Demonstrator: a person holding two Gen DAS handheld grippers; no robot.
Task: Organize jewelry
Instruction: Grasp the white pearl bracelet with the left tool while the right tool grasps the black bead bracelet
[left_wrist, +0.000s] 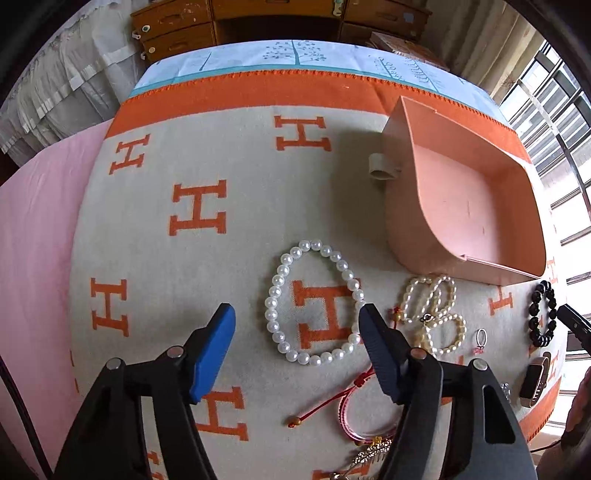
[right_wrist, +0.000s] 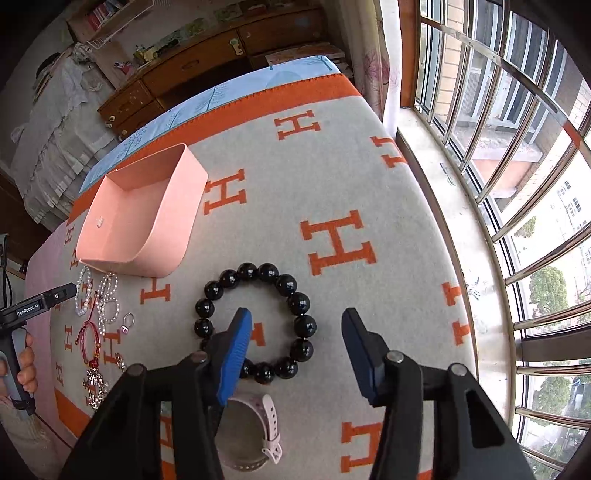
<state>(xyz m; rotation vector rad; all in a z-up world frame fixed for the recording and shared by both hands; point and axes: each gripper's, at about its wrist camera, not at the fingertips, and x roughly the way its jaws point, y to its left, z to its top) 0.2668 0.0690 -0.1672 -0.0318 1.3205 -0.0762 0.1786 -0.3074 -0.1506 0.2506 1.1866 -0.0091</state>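
The left gripper (left_wrist: 297, 319) hangs above the white pearl bracelet (left_wrist: 314, 302), fingers spread and gripping nothing — the right pad sits over the loop's right edge. The right gripper (right_wrist: 295, 325) stands open over the black bead bracelet (right_wrist: 258, 321), its left finger inside the ring. Both bracelets lie flat on the orange-and-cream blanket (left_wrist: 207, 155); the pink bin (left_wrist: 469, 199) sits beyond, far right of the pearls.
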